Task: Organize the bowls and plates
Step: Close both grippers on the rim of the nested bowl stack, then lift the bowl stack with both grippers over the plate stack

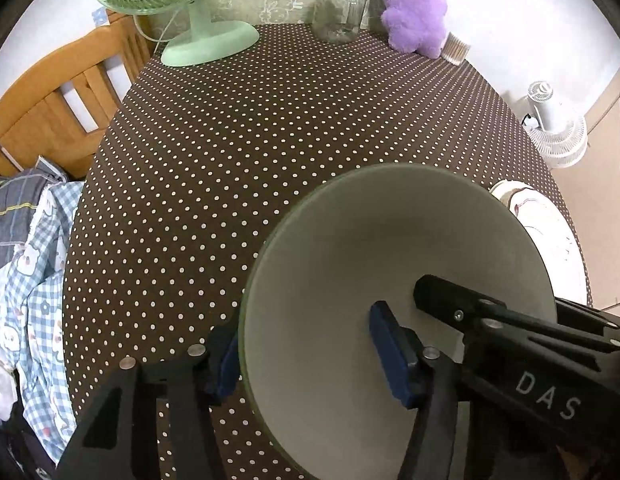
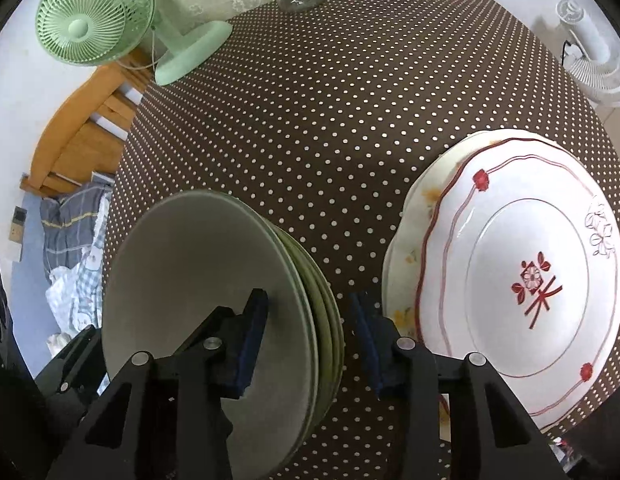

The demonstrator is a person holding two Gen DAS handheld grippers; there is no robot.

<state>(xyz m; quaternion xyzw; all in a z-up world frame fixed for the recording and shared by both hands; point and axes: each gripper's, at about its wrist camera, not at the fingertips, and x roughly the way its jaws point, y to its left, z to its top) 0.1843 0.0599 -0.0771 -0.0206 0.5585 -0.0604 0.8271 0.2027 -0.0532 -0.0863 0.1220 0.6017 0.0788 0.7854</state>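
A stack of pale green bowls (image 2: pixel 214 280) sits near the front of the dotted table (image 2: pixel 329 100). In the left wrist view the top bowl (image 1: pixel 389 248) fills the lower middle. My left gripper (image 1: pixel 310 356) is open, its two fingers astride the bowl's left rim, one outside, one inside. My right gripper (image 2: pixel 310 340) is open, astride the stack's right rim; its finger (image 1: pixel 469 312) shows inside the bowl in the left wrist view. White plates with red patterns (image 2: pixel 525 280) are stacked to the right, also showing in the left wrist view (image 1: pixel 549 232).
At the table's back stand a green desk fan (image 1: pixel 190 12), a glass jar (image 1: pixel 341 8), a purple plush toy (image 1: pixel 417 8) and a box of cotton swabs (image 1: pixel 455 48). A wooden chair (image 1: pixel 58 100) and checked cloth (image 1: pixel 34 260) lie left; a white fan (image 1: pixel 557 132) stands right.
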